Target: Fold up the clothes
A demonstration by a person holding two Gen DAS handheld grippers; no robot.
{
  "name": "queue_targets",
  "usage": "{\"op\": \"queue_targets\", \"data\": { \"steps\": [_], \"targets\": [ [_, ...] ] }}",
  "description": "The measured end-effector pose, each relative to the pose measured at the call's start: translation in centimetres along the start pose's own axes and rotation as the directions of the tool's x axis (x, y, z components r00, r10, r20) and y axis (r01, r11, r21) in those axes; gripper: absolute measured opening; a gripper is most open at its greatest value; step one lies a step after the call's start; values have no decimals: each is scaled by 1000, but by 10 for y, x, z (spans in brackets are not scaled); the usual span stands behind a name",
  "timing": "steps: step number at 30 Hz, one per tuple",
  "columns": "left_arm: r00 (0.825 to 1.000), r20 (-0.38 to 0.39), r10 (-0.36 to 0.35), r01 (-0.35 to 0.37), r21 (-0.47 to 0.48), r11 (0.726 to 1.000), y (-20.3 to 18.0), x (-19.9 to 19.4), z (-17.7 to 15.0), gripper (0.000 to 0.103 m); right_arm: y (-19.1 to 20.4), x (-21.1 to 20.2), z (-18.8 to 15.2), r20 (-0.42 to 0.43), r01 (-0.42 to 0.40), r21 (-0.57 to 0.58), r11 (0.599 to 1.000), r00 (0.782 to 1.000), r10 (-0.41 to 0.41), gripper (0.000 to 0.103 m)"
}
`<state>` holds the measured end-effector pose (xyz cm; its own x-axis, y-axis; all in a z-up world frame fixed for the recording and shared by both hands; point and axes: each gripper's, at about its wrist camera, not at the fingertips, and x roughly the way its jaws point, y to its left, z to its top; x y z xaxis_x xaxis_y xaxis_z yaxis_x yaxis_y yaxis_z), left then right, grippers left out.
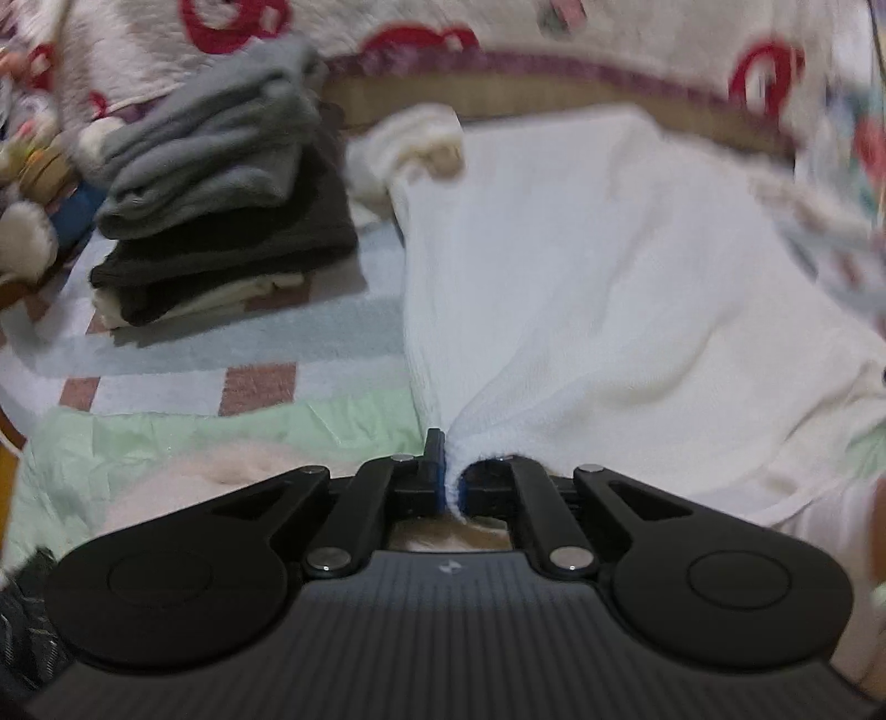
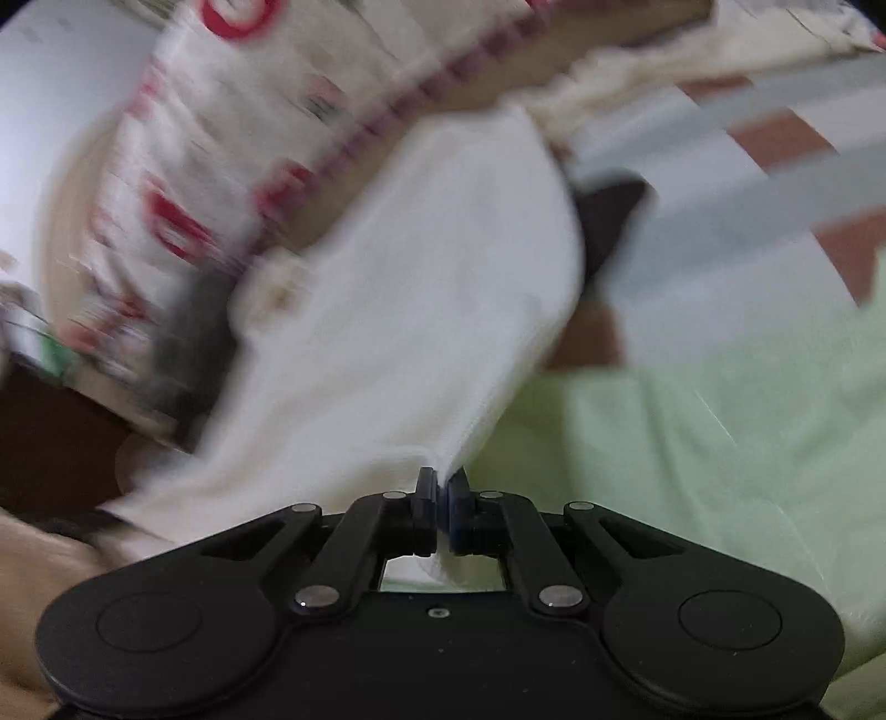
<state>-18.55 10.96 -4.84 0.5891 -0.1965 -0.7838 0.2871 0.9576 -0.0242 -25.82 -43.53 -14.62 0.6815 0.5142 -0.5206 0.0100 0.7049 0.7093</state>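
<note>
A white knitted garment lies spread ahead of me in the left wrist view, its near edge bunched between the jaws of my left gripper, which is shut on it. In the right wrist view the same white garment stretches away from my right gripper, also shut on a pinched edge of it. That view is motion-blurred. The cloth hangs taut from both grips, and a cream sleeve end curls at its far side.
A stack of folded clothes, grey on top of dark and cream pieces, sits at the left on a checked mat. A pale green sheet covers the near ground. A white blanket with red prints lies behind.
</note>
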Motion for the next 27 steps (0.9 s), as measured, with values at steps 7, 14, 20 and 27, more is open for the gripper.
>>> {"op": "queue_targets", "data": {
  "steps": [7,14,20,27],
  "targets": [
    [997,71,-5,5,7,1000,-2,-48,4,3,42,-75,25,64,107,-127,986,993,-99,6],
    [998,-50,32,-29,61,998,-18,-32,-27,3,0,-75,-12,-41,215,-2,977,976,-214,5],
    [999,-43,26,-24,39,999,-16,-49,-31,3,5,-90,-24,-47,218,-1,976,975,-217,5],
    [997,-62,36,-32,73,997,-25,-34,-37,3,9,-101,-21,9,209,-21,978,978,-208,5]
  ]
}}
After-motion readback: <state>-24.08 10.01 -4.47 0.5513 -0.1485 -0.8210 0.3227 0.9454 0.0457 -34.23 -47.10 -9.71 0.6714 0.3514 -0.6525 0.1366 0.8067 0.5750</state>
